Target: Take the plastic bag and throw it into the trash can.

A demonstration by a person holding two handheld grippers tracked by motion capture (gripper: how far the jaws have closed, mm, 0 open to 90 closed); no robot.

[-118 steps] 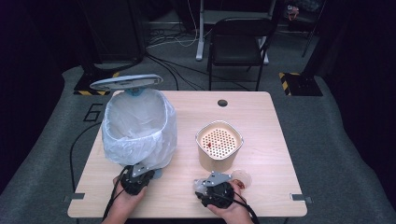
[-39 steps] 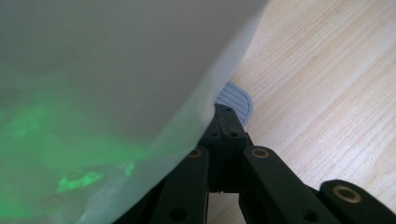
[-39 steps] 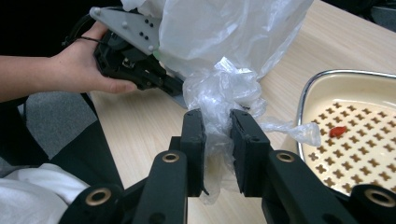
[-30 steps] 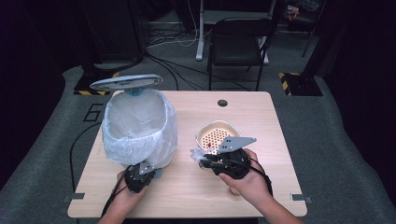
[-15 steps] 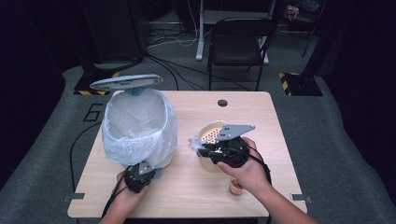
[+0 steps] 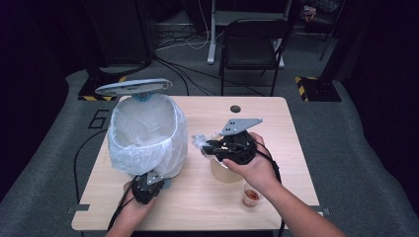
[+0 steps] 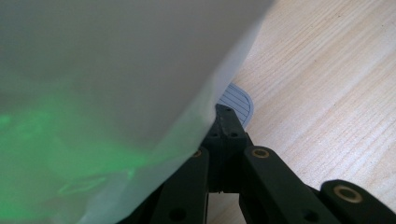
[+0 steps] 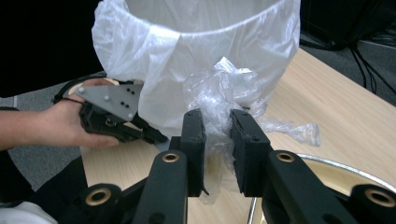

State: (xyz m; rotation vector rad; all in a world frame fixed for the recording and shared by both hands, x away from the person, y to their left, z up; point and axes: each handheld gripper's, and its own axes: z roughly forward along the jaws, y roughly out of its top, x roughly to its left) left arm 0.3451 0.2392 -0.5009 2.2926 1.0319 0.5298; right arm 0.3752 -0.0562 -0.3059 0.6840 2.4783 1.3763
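Note:
A white-lined bin [image 6: 146,133] stands at the table's left with its lid [image 6: 133,87] raised. My left gripper [image 6: 159,179] is shut, with its tips [image 7: 227,116] on the grey ribbed pedal [image 7: 239,99] at the bin's foot, under the liner [image 7: 116,70]. My right gripper [image 6: 203,146] hangs above the table beside the bin, shut on a crumpled clear plastic wrap [image 6: 197,140]. In the right gripper view the wrap [image 8: 219,88] bunches up between the jaws [image 8: 217,123], in front of the bin [image 8: 210,42].
Under the right hand sits a round bowl [image 6: 225,174]; its metal rim [image 8: 341,165] shows below the jaws. A small cup [image 6: 251,196] with red contents stands near the front right. A chair [image 6: 252,44] is behind the table.
The right gripper has risen from the bowl and moved left toward the bin, carrying the plastic wrap. The left gripper and the raised lid have stayed put.

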